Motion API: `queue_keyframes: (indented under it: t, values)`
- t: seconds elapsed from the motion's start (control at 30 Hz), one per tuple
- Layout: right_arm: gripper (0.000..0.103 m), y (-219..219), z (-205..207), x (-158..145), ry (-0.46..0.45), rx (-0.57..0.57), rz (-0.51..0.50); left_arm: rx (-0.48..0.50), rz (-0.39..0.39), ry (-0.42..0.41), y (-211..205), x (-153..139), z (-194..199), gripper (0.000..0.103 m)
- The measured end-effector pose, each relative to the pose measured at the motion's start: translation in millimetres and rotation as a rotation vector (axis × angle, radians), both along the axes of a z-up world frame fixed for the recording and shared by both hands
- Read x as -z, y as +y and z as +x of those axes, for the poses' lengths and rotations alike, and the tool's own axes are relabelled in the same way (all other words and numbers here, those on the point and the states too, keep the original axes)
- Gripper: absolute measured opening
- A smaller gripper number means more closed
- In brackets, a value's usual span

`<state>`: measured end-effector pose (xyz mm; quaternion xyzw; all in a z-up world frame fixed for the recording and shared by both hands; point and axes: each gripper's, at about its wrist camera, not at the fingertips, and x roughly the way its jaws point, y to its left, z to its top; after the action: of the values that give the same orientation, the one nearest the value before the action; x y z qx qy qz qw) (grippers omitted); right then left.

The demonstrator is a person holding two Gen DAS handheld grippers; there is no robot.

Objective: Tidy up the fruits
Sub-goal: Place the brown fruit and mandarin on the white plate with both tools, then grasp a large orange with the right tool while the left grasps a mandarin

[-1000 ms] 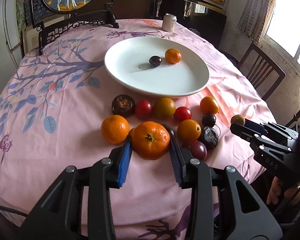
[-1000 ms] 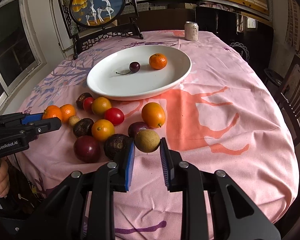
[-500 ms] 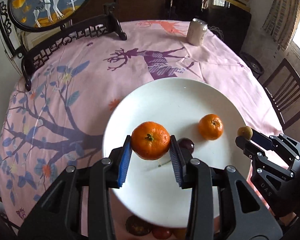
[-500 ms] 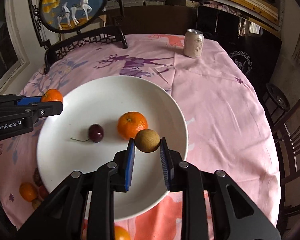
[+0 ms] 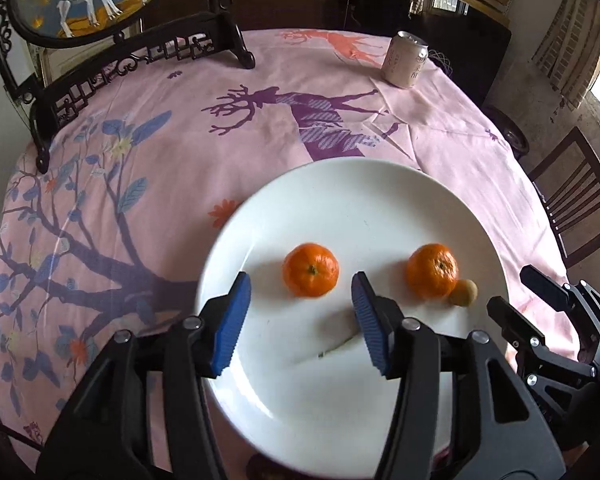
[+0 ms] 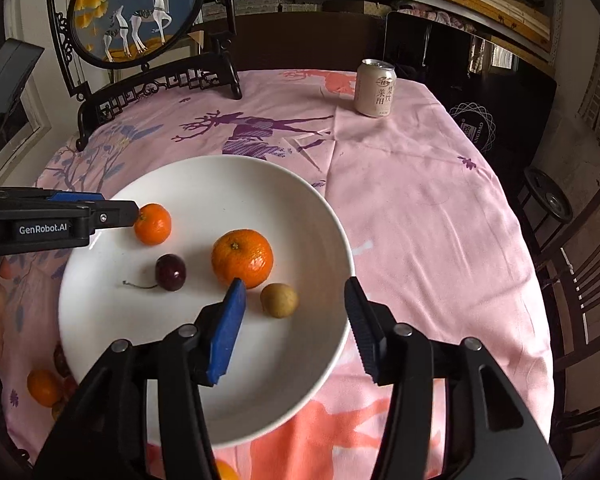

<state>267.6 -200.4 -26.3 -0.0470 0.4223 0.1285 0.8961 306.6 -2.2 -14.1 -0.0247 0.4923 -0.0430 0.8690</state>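
Observation:
A white plate (image 5: pixel 340 200) (image 6: pixel 204 184) rests on the pink tablecloth. My left gripper (image 5: pixel 300 280) hovers over it with its jaws opening. A tangerine (image 5: pixel 310 269) (image 6: pixel 153 224) lies on the plate just past its blue pads (image 5: pixel 230 320), untouched. A second tangerine (image 5: pixel 432 271) (image 6: pixel 243 258) and a dark cherry (image 6: pixel 171 272) also lie on the plate. My right gripper (image 6: pixel 294 328) is opening too. A small brown longan (image 6: pixel 279 300) (image 5: pixel 464 293) sits free on the plate between its fingers.
A drink can (image 5: pixel 404 65) (image 6: pixel 376 88) stands at the far side of the table. A framed deer screen on a black stand (image 6: pixel 140 28) is at the back left. More fruits (image 6: pixel 44 388) lie beside the plate's near left edge. Chairs (image 6: pixel 580 272) stand to the right.
Both grippers carried their fruit from the pile to over the plate, then spread their jaws. The tangerine and the longan now lie loose on the plate.

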Motion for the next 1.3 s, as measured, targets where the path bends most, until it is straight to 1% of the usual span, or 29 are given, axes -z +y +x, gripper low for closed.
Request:
queue_keyframes:
  t: [0.07,0.1,0.17,0.23,0.33,0.47,0.6,0.73,0.87,0.9,0.93,0.97,1.07,1.1,1.2,1.3]
  values:
    - [0.060,-5,-33,-6,-0.004,-0.003,0.041,-0.018,0.005,-0.057,12,-11,-39,0.078]
    - [0.064,-8,-51,-5,-0.006,-0.001,0.071,-0.038,0.010,-0.092,20,-14,-61,0.086]
    - [0.064,-14,-85,0,-0.010,0.001,0.128,-0.073,0.021,-0.141,35,-11,-103,0.087]
    - [0.064,-18,-113,7,-0.017,0.023,0.144,-0.115,0.002,-0.156,51,-1,-138,0.087]
    - [0.064,-23,-141,13,-0.027,0.074,0.110,-0.158,-0.020,-0.148,70,16,-176,0.087]
    - [0.064,-21,-161,13,-0.030,0.070,0.064,-0.167,-0.012,-0.139,76,28,-208,0.087]
    - [0.064,-15,-169,15,-0.026,0.057,0.073,-0.140,-0.009,-0.131,73,33,-224,0.087]
    - [0.064,-4,-155,20,-0.025,0.023,0.082,-0.128,-0.009,-0.109,70,40,-229,0.087]
    - [0.064,4,-125,39,0.057,0.013,0.109,-0.134,-0.017,-0.113,74,39,-235,0.087]
    - [0.064,5,-118,44,0.083,0.021,0.103,-0.139,-0.019,-0.115,76,38,-236,0.087]
    - [0.061,5,-113,50,0.106,0.030,0.100,-0.143,-0.022,-0.115,78,38,-238,0.087]
    - [0.037,5,-108,54,0.126,0.027,0.115,-0.144,-0.025,-0.113,79,38,-238,0.087]
    - [0.036,8,-109,51,0.110,0.013,0.119,-0.144,-0.034,-0.102,80,39,-236,0.086]
    - [0.036,7,-113,47,0.092,0.012,0.127,-0.143,-0.039,-0.097,80,39,-234,0.086]
    - [0.036,4,-130,34,0.023,0.023,0.095,-0.138,-0.052,-0.078,76,43,-227,0.086]
    - [0.036,-2,-146,26,-0.012,0.023,0.081,-0.136,-0.064,-0.057,69,49,-218,0.086]
